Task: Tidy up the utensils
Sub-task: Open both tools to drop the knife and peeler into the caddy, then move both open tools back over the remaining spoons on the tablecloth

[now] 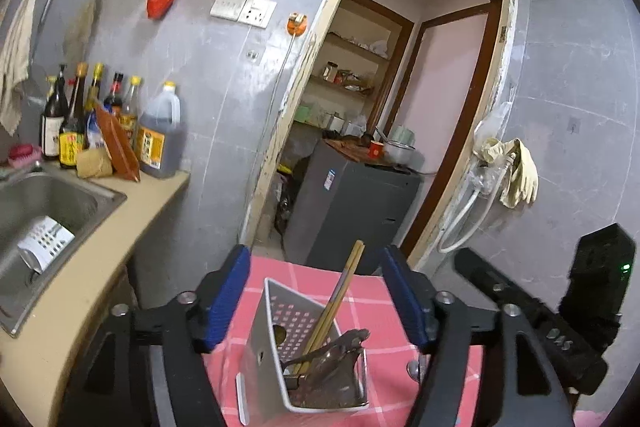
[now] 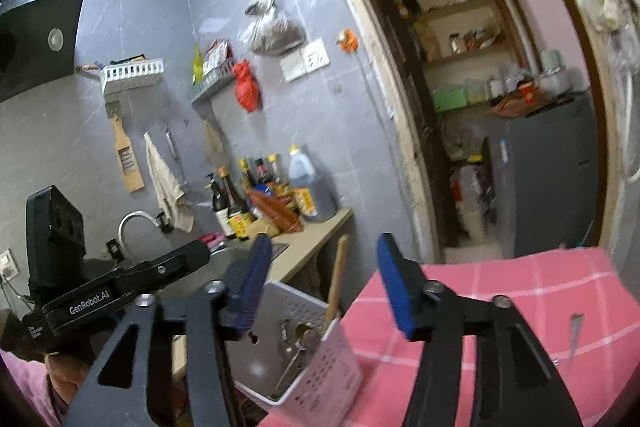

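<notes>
With chopsticks (image 1: 340,301) and metal utensils (image 1: 332,351) already in the holder (image 1: 276,319), both hand-held grippers, left (image 1: 316,299) and right (image 2: 324,287), gape empty; a knife (image 2: 575,337) remains on the surface (image 2: 500,291).

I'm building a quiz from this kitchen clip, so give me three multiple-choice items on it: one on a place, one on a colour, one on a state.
1. Where does the white utensil holder with the chopsticks stand?
A. in the sink
B. on the pink checked cloth
C. on a wall shelf

2. What colour are the pads on the gripper fingers?
A. blue
B. red
C. yellow

3. How do the jaws of the left gripper stand?
A. clamped on the chopsticks
B. shut on nothing
C. open, pressing on nothing

Answers:
1 B, the holder's base rests on the cloth.
2 A, the pads on both grippers show blue, the right gripper included.
3 C, the pads stand wide apart either side of the holder, clear of it.
</notes>
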The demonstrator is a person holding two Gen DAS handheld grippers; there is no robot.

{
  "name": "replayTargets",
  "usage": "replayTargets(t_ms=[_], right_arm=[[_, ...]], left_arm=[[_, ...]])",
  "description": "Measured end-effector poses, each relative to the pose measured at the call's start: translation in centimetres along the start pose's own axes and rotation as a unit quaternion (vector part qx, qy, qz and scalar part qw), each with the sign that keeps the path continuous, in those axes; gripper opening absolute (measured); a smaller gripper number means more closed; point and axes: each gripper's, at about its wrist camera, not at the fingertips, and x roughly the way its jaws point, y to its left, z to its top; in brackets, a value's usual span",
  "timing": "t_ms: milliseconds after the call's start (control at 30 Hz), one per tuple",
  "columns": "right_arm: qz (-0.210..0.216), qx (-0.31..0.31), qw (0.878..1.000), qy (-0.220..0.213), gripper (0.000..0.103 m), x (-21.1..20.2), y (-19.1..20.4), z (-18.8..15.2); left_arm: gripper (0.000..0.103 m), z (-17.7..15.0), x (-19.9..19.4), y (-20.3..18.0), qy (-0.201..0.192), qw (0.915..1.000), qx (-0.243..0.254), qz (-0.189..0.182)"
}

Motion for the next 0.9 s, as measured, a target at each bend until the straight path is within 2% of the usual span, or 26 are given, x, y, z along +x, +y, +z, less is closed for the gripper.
replayTargets(t_ms=[133,200,333,633,900], right_arm=[[-0.029,-0.008,0.999,-0.019,0.081,-2.5,-0.7,1.4],[-0.038,-0.012,0.999,-0.026,0.092,-3.6,-1.2,2.0],[-0.058,-0.012,0.998,-0.034,0.1,-6.1,-2.3,2.8],[-0.106,-0.018,0.993,-0.048,0.102,-11.0,-4.5,4.0],[-0.132,-0.018,0.99,-0.05,0.102,-14.6,-6.3,4.1]], left_arm=[[0.089,0.3,-0.6,-1.4,-0.013,0.9998,0.007,0.013],[0.1,0.3,-1.1,-2.2,-0.02,0.9995,0.013,0.021],[0.103,-0.1,-1.7,-4.2,-0.023,0.9988,0.035,0.026],[0.103,-1.6,-2.8,-8.4,-0.014,0.9979,0.062,0.011],[0.103,-3.5,-2.9,-11.8,0.001,0.9966,0.082,-0.008]])
